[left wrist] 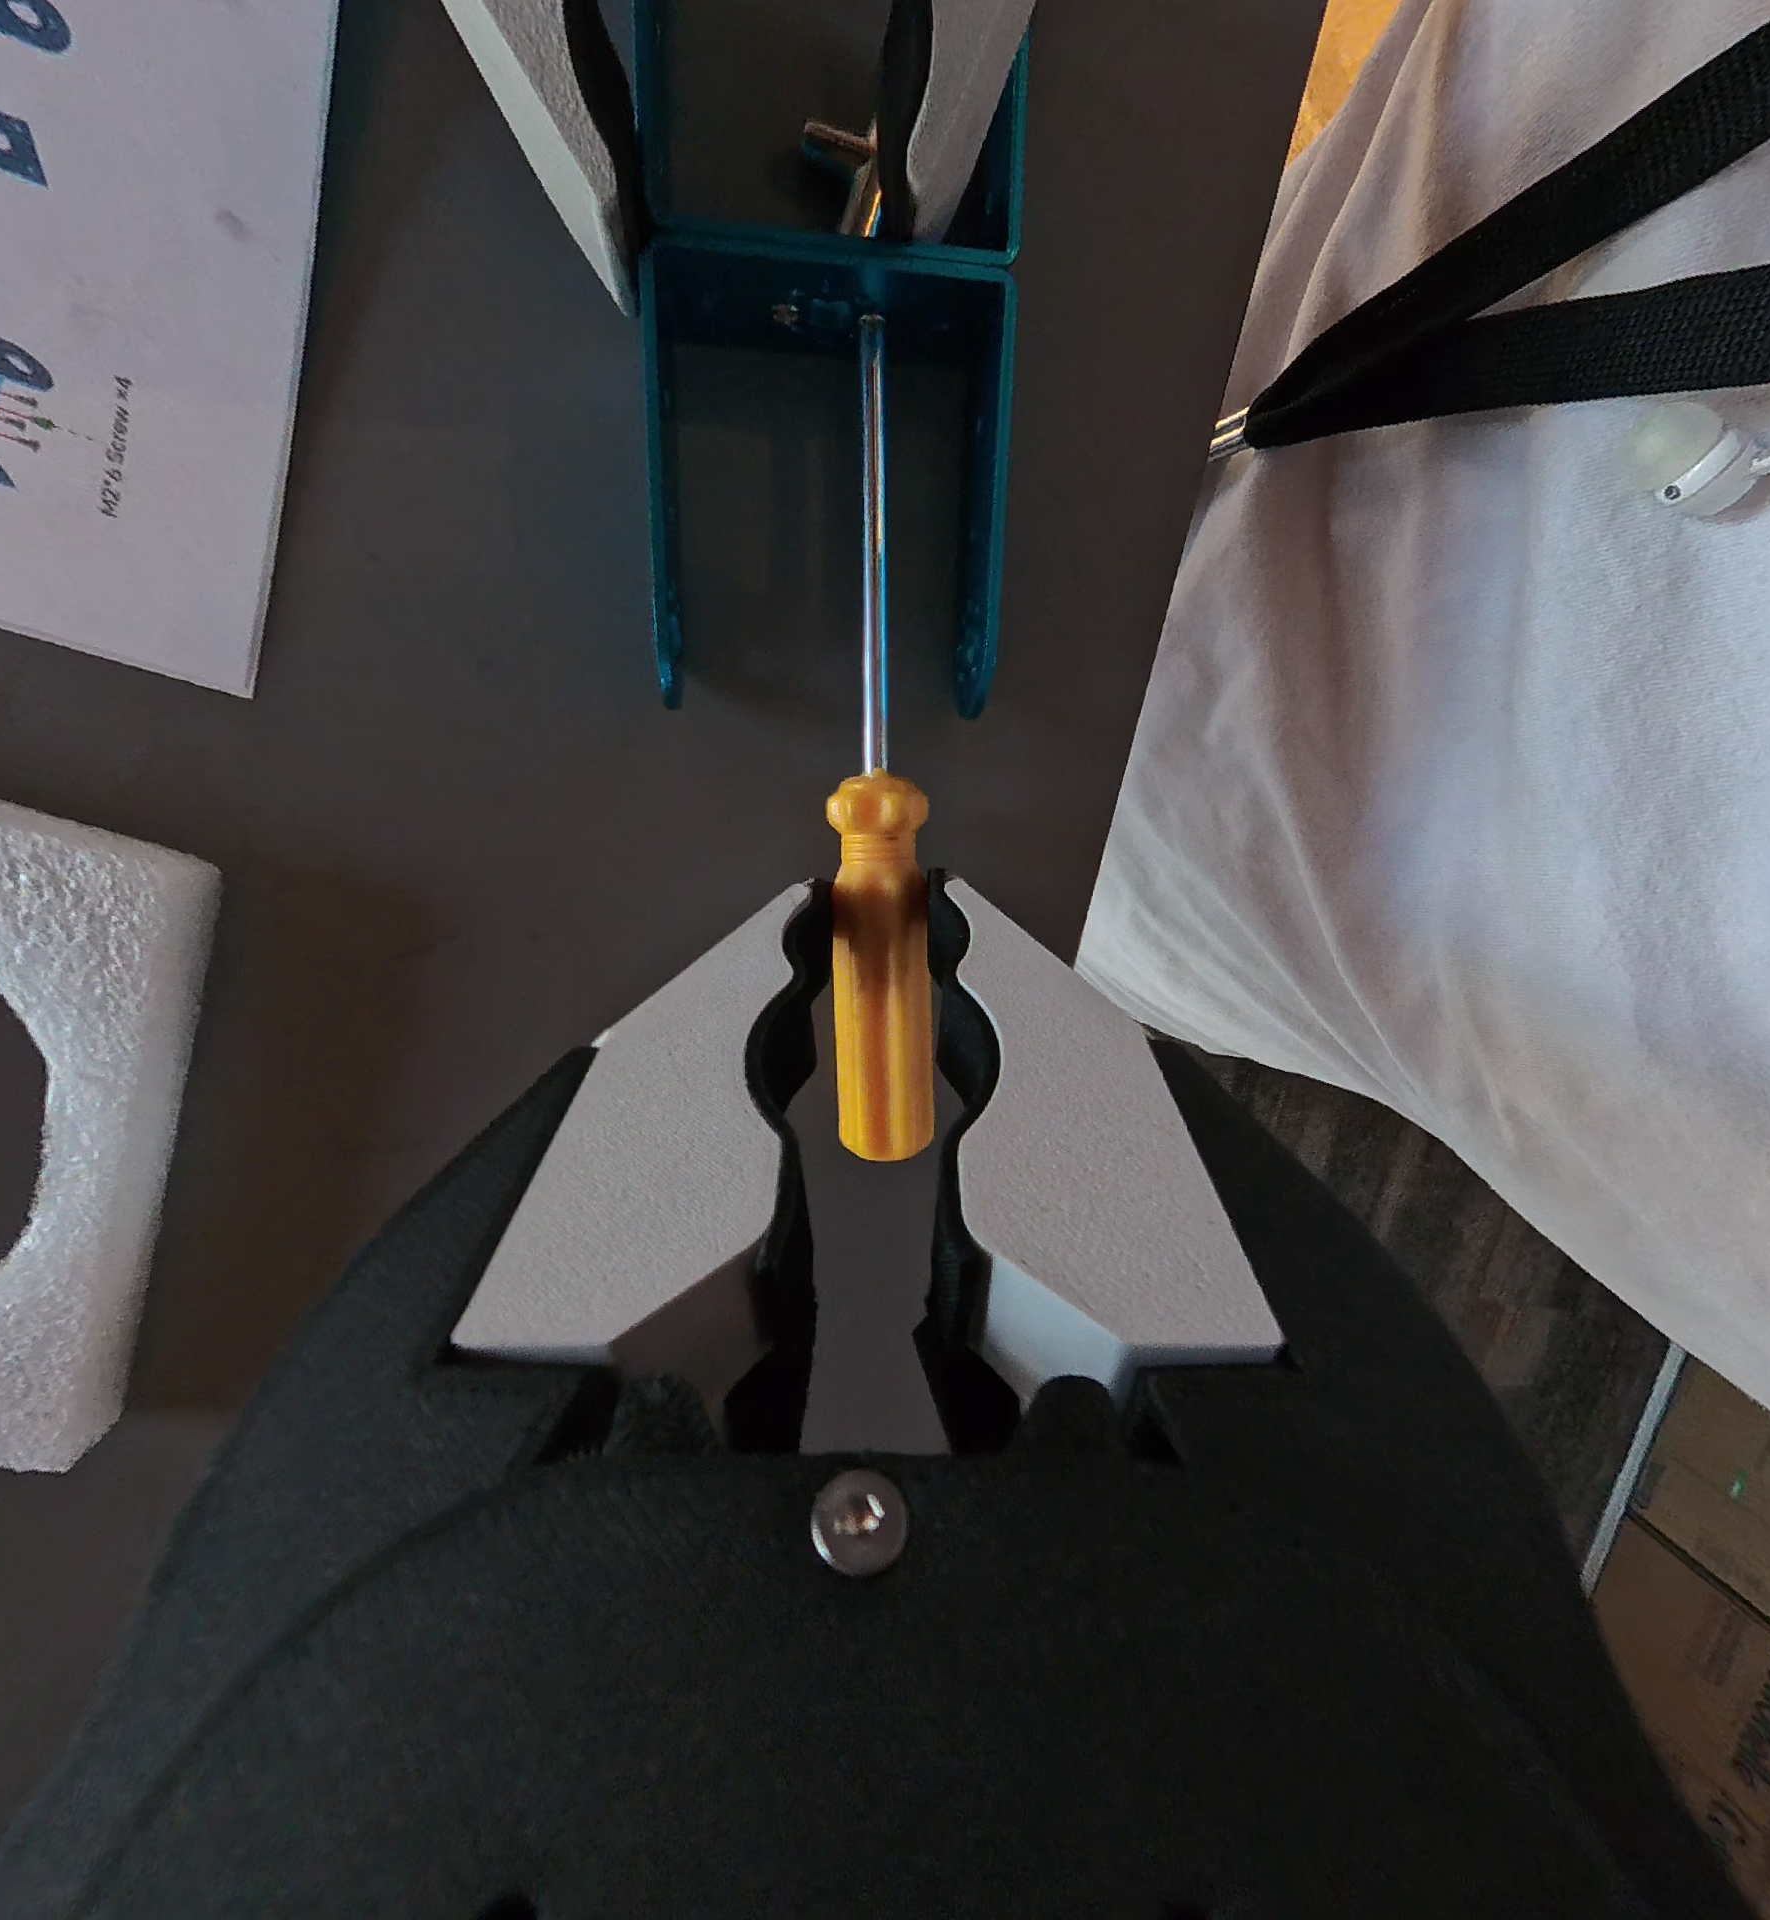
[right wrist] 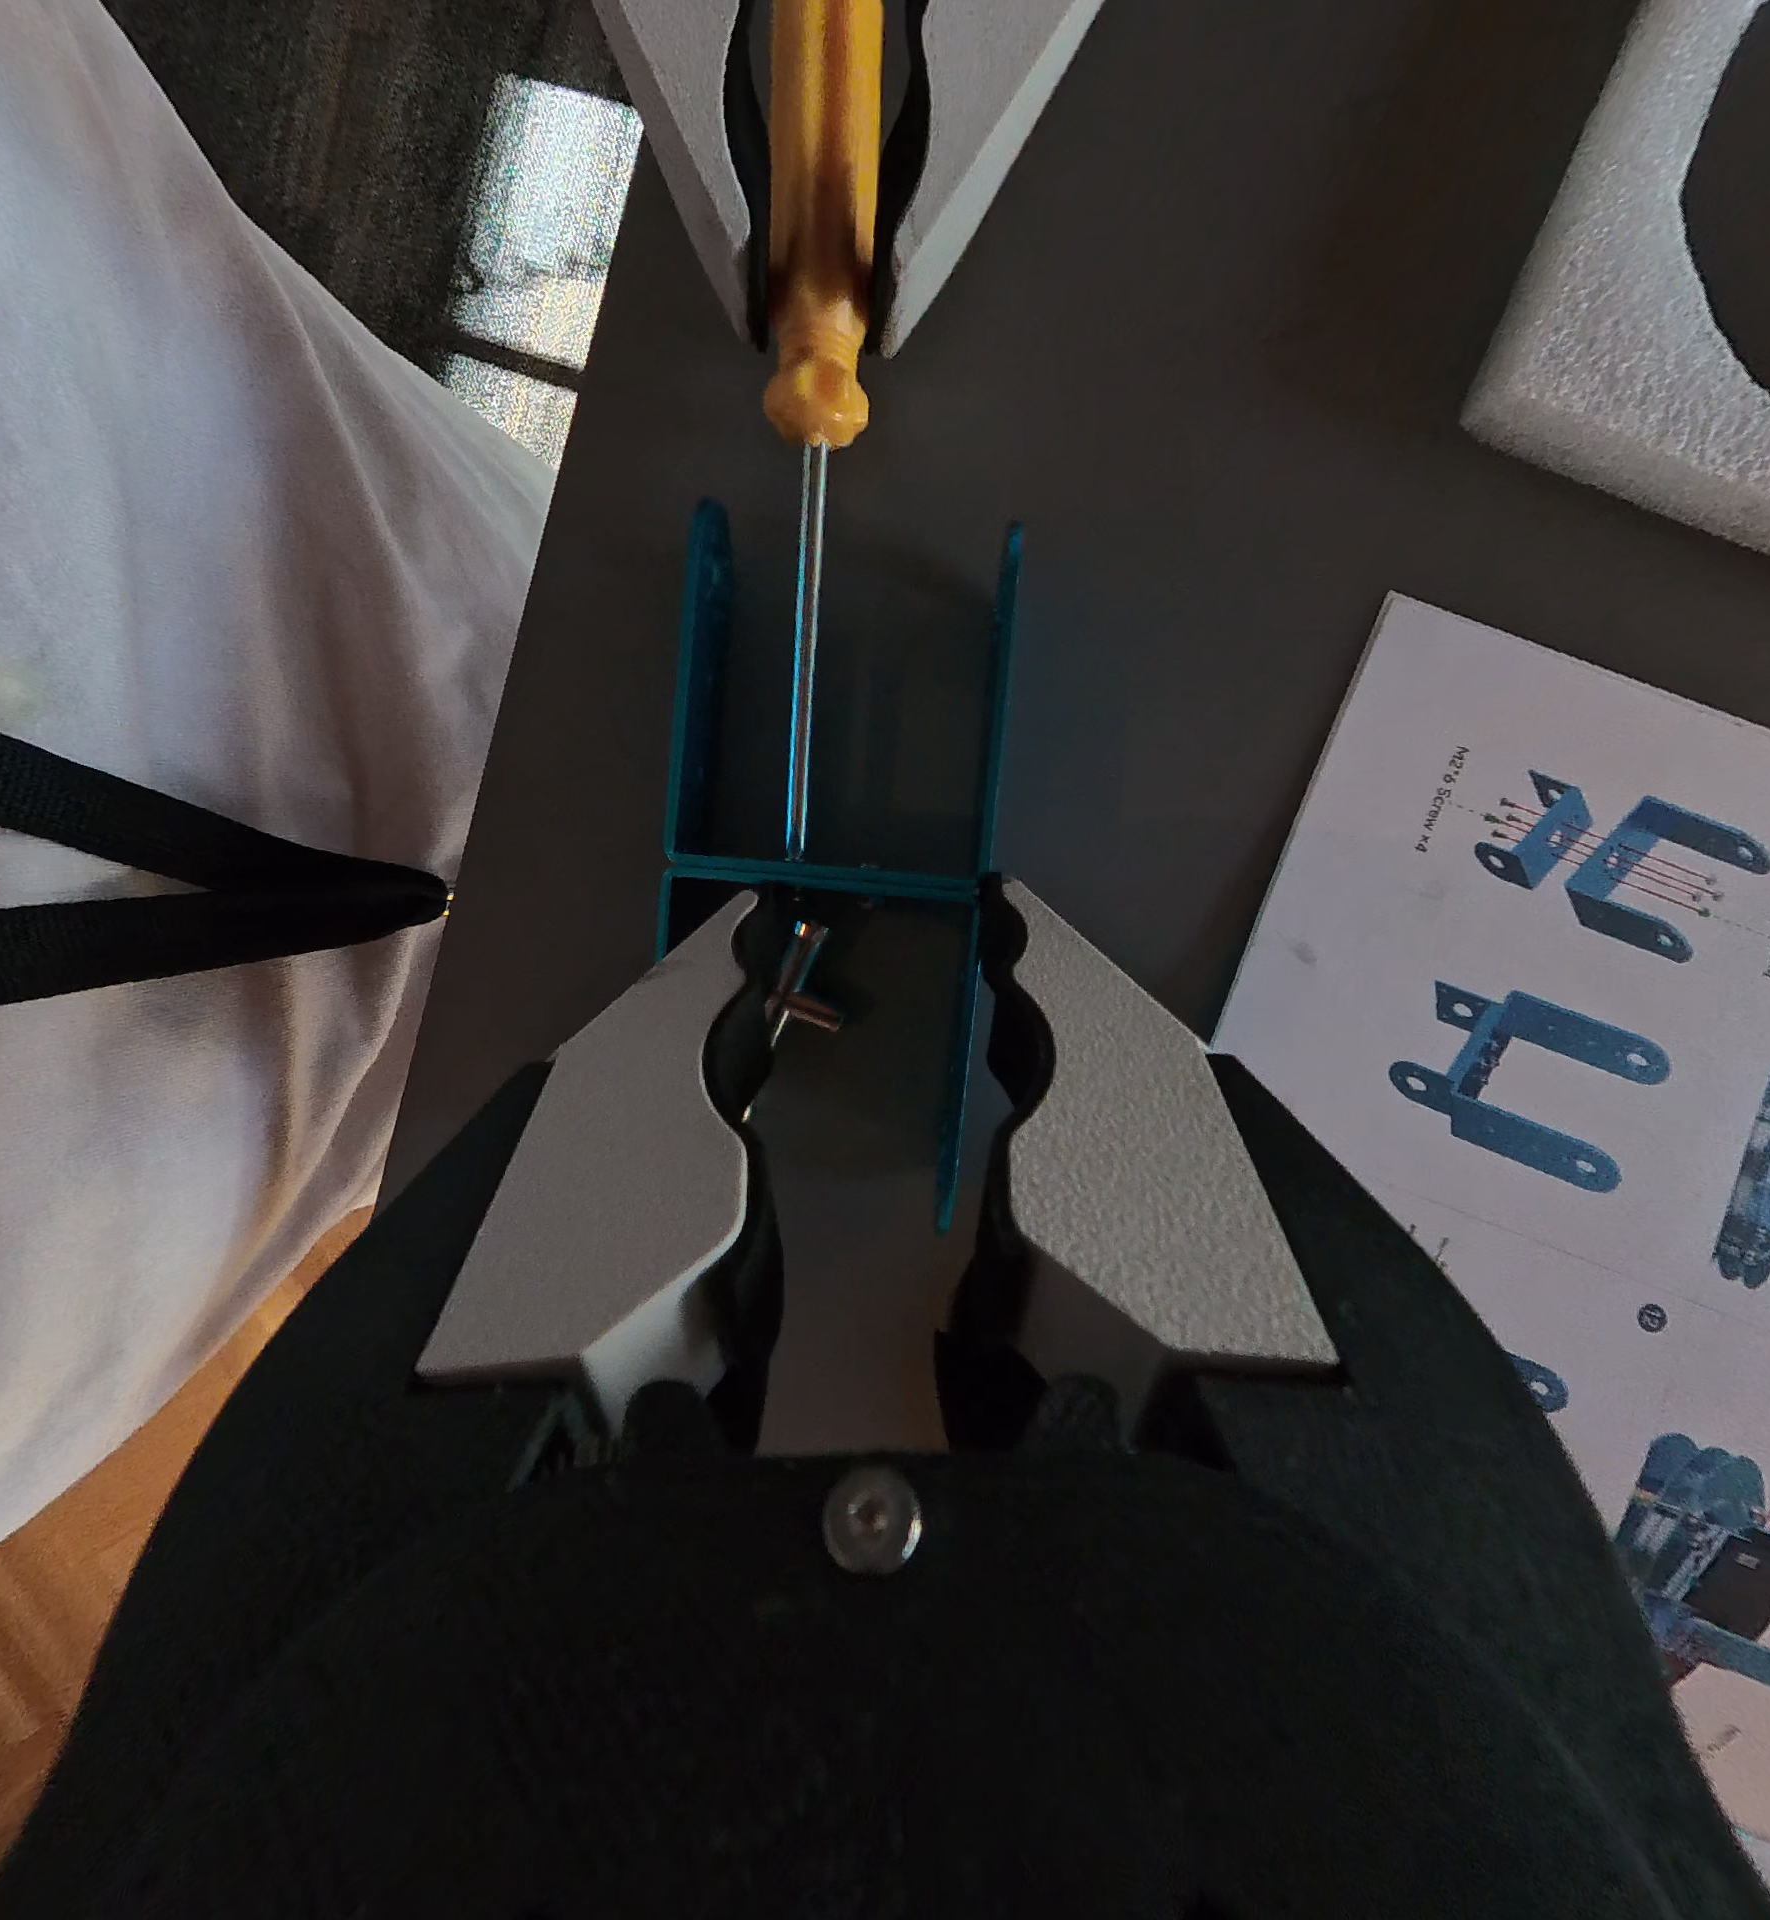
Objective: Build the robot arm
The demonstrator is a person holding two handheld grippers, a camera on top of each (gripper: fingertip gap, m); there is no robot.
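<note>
My left gripper [left wrist: 879, 894] is shut on the orange handle of a screwdriver [left wrist: 881, 1018]. Its steel shaft runs forward, and the tip meets the base of a blue U-shaped metal bracket [left wrist: 829, 312] on the dark table. A second blue bracket [right wrist: 964, 1091] sits back to back with it. My right gripper [right wrist: 876, 899] closes about this second bracket: the right pad lies against one wall and the left finger covers the other. A small T-shaped metal tool [right wrist: 803, 987] lies inside this bracket next to the left pad. The screwdriver [right wrist: 819, 208] also shows in the right wrist view.
A printed sheet with bracket drawings [right wrist: 1535, 935] and a white foam block with a round cutout [right wrist: 1639, 312] lie on the table [right wrist: 1224, 468]. A person in a white garment with black straps [left wrist: 1483, 727] is at the table edge. A cardboard box [left wrist: 1743, 1662] sits below. Tip to tip, the grippers are about 10 cm apart.
</note>
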